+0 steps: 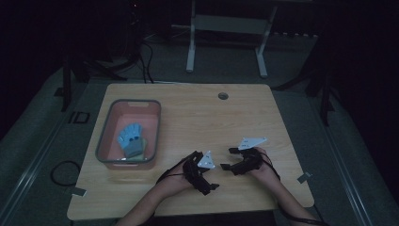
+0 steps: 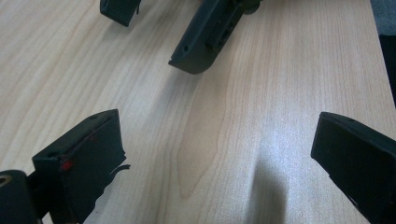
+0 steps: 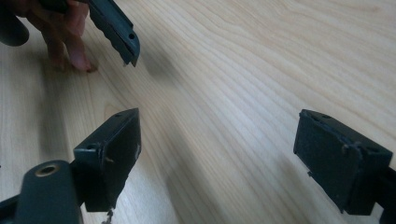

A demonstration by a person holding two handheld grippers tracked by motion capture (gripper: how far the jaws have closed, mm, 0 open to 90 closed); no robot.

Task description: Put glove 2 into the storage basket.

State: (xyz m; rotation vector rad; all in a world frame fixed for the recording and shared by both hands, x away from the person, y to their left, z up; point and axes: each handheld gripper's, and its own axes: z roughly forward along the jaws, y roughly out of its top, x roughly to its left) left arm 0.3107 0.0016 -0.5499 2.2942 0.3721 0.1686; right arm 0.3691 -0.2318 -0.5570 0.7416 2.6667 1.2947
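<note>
Both grippers hover low over the bare wooden table (image 1: 197, 117) near its front edge, facing each other a short way apart. My left gripper (image 1: 211, 172) is open, its jaws spread wide over bare wood in the left gripper view (image 2: 217, 154). The right gripper's jaws (image 2: 205, 37) show ahead of it. My right gripper (image 1: 228, 158) is open too, with nothing between its jaws in the right gripper view (image 3: 219, 154). One jaw of the left gripper (image 3: 116, 30) and the fingers of the person's hand (image 3: 65, 42) show at that view's top left.
A pink bin with a grey rim (image 1: 106, 136) stands at the table's left and holds a blue glove-like item (image 1: 131, 136) on something yellowish. A small round grommet (image 1: 223, 96) sits near the far edge. The room is dark, with a white table frame (image 1: 226, 28) behind.
</note>
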